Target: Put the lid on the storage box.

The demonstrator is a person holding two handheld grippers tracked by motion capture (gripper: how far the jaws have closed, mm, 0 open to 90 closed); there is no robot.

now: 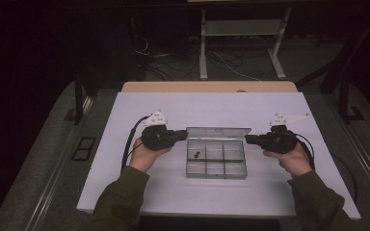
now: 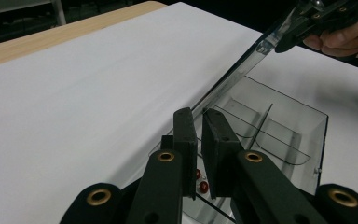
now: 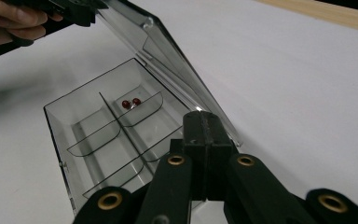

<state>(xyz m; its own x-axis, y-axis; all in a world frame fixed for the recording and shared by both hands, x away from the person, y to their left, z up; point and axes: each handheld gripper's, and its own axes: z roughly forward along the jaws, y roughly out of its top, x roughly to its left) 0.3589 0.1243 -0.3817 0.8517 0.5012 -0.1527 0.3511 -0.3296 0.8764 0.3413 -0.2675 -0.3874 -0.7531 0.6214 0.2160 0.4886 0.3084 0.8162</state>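
Clear compartment box (image 1: 216, 163) mid-table, hinged lid (image 1: 218, 133) raised, two red beads (image 3: 131, 102) inside

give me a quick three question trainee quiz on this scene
1. True or false: the hinged lid of the clear plastic compartment box on the white table lies flat and shut.
2. How many small round red beads are in the box?
3. In the high view, which compartment holds the beads? A) far left B) near right C) far middle

Key: 1 false, the lid stands raised. 2 two. 3 A.
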